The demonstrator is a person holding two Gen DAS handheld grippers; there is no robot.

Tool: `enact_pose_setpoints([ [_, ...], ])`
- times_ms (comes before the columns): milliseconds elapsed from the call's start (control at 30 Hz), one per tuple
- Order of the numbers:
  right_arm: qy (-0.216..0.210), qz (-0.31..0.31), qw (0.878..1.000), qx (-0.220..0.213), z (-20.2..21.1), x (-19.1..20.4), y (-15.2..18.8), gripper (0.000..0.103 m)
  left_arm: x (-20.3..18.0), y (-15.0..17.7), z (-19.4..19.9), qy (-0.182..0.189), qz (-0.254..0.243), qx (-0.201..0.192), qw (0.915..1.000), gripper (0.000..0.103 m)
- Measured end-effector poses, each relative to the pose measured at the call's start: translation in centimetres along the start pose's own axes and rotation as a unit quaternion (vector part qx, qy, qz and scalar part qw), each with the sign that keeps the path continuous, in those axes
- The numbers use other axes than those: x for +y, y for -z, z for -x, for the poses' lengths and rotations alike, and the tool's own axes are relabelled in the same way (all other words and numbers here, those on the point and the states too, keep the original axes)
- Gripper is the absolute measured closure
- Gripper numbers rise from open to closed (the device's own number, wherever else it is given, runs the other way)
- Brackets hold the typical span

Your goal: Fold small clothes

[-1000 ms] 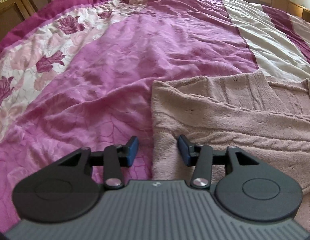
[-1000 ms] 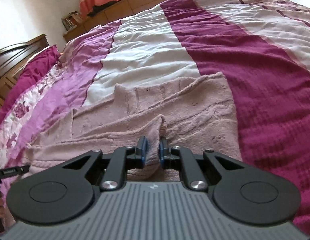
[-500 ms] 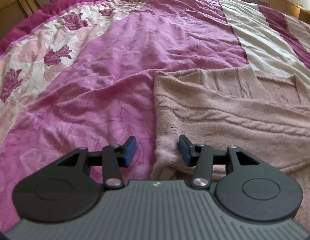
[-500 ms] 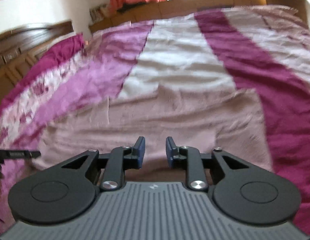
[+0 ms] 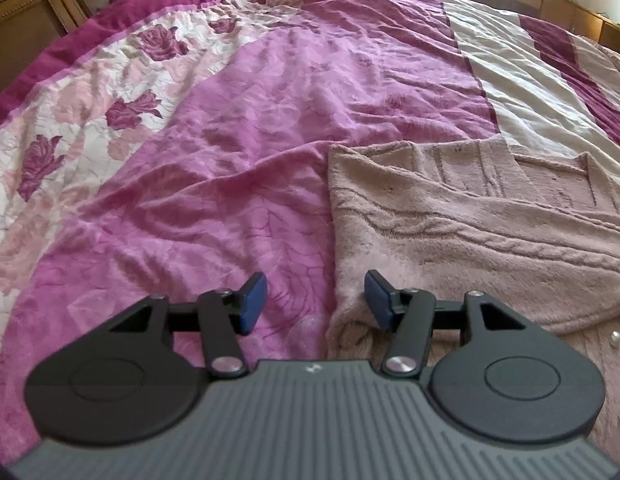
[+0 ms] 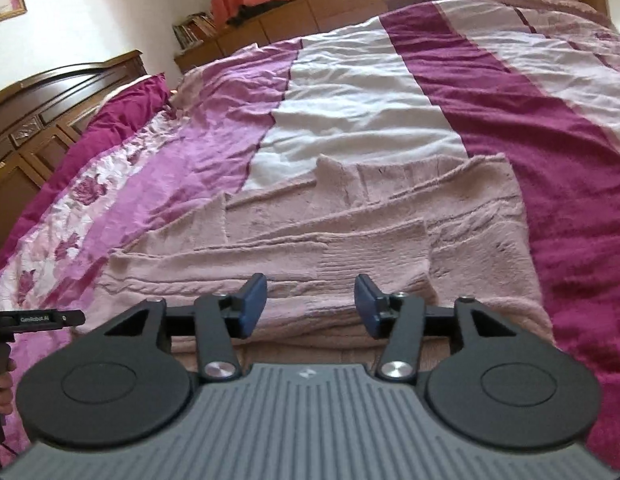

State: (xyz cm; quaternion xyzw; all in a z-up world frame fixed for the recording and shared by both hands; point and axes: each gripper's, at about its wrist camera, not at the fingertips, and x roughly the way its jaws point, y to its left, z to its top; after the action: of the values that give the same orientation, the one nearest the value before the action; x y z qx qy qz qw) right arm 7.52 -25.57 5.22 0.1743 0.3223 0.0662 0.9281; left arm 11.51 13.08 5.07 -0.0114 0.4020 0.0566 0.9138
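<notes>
Both sets of jaws are opening with nothing between them: the left gripper over the near-left corner, the right gripper over the near edge of the fuzzy dusty-pink cable-knit sweater. Lifting straight off should keep the fold. It lies layered, mid-frame, on the magenta striped bedspread.

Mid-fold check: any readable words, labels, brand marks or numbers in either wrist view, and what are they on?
"GenRobot.AI": white print on the black bar of the left tongs' device, at the left edge of the right wrist view; small, so the reading is approximate.
Small white logo mark, no letters readable: on the grey ribbed body in each wrist view.
Book spines on the shelf: too small to read.
Nothing readable on the pink sweater.
</notes>
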Motion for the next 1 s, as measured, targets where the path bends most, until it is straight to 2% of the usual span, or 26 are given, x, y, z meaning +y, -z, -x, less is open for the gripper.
enact_pose_setpoints([
  [167,-0.01,0.004,1.0,-0.002,3.0,0.7,0.5,0.043,1.0,0.6,2.6,-0.002,0.004,-0.004,1.0,0.048],
  [533,-0.031,-0.008,0.999,0.018,8.5,0.4,2.8,0.042,3.0,4.0,7.4,0.009,0.046,0.0,0.9989,0.048],
  [1000,-0.014,-0.017,0.998,0.06,13.1,-2.7,7.1,0.041,3.2,8.3,10.2,0.021,0.049,0.019,0.9984,0.048],
])
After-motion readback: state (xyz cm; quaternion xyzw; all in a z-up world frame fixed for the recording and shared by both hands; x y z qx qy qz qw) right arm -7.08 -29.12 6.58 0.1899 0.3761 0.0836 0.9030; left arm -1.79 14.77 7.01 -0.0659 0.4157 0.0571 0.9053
